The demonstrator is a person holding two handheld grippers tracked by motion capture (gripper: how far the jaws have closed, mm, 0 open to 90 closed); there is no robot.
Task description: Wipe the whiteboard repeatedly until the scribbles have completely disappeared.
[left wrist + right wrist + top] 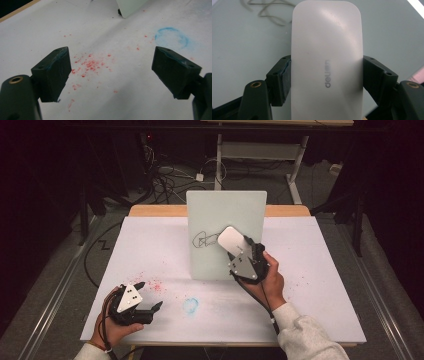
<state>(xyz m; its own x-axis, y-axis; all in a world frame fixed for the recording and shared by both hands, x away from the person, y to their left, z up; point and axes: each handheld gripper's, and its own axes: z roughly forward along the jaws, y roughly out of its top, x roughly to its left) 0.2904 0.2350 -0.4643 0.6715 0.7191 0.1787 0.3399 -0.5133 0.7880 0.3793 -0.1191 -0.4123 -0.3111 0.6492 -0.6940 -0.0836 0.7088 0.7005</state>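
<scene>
From above, the right gripper [239,251] presses a white eraser [231,240] against the upright board [226,215] beside its scribble [202,240], while the left gripper [150,295] rests wide apart on the bench [320,285]; the left gripper view shows spread fingers [53,72] over red specks [90,65], and the right gripper view shows fingers [280,80] clamping the eraser [327,57].

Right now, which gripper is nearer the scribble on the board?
Right. The right gripper holds the eraser against the board, just beside the scribble. The left gripper rests open low on the table, well away from it.
</scene>
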